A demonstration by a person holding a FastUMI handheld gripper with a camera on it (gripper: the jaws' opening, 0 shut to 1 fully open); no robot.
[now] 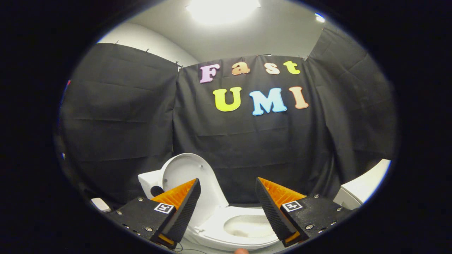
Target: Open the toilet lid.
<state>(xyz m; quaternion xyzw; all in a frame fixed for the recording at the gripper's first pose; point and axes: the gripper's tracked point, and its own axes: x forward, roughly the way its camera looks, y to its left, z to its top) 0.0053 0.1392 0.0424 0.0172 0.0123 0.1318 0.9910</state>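
Gripper (227,204) in my hand hangs wide apart above the toilet (219,229), fingers gripping nothing. Beyond the left finger (183,208) the toilet lid (187,169) stands upright against the tank (150,180) (seat and bowl exposed between the fingers), so I judge the opening done, with nothing left but to pull away.

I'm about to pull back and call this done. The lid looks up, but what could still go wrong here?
1. The toilet lid stands raised against the tank with nothing holding it; if it isn't past balance, it may drop onto the seat.
2. The tongs are open and empty, with the left finger close in front of the lid; a careless withdrawal could catch its edge and pull it down.
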